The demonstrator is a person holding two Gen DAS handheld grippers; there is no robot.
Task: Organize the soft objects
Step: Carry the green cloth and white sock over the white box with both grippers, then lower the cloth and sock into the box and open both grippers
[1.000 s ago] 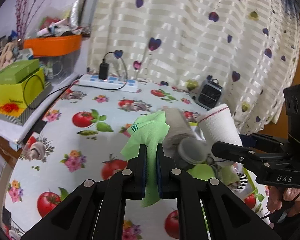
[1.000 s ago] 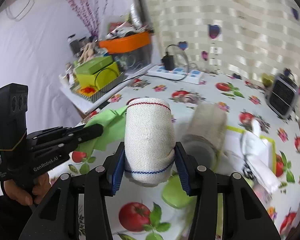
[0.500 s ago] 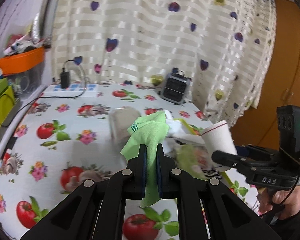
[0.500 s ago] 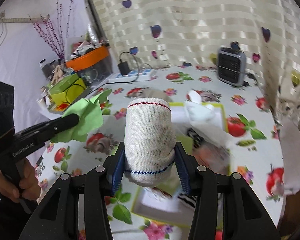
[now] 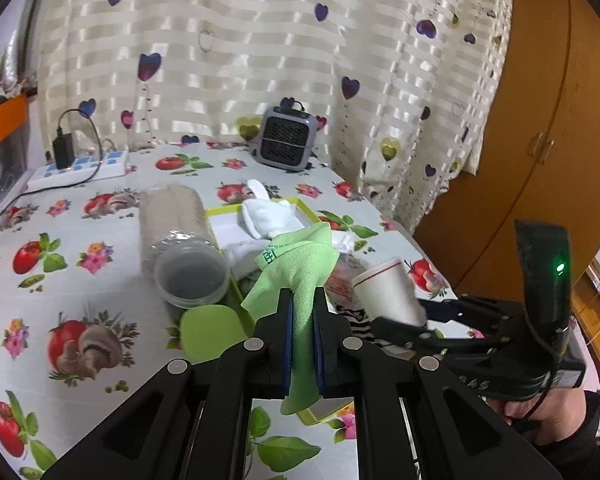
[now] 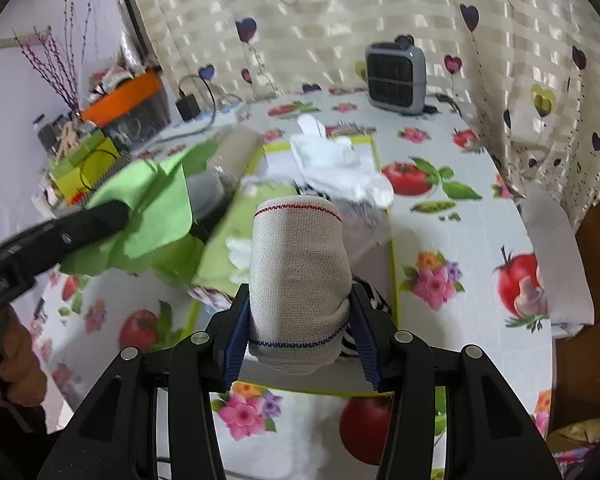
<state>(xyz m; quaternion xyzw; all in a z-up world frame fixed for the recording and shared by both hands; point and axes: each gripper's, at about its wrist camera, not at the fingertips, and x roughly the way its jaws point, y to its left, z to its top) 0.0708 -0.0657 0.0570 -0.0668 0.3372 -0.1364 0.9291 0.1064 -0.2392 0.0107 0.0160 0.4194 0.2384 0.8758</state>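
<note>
Left gripper [image 5: 301, 300] clenched on green cloth [image 5: 300, 264], cloth pinched between blue pads, hanging above tray [image 5: 300, 204] edge. Right gripper [image 6: 300, 322] grasping bandage roll [image 6: 298, 264] across its width, roll upright between jaws, held over tray. Tray on tomato-print table [image 5: 80, 240], holding white socks [image 5: 268, 216] and striped fabric. Clear jar [image 5: 180, 240] lying on side, touching tray's left rim. Small heater [image 5: 286, 142] at table's far edge, before curtain [image 5: 260, 40].
</note>
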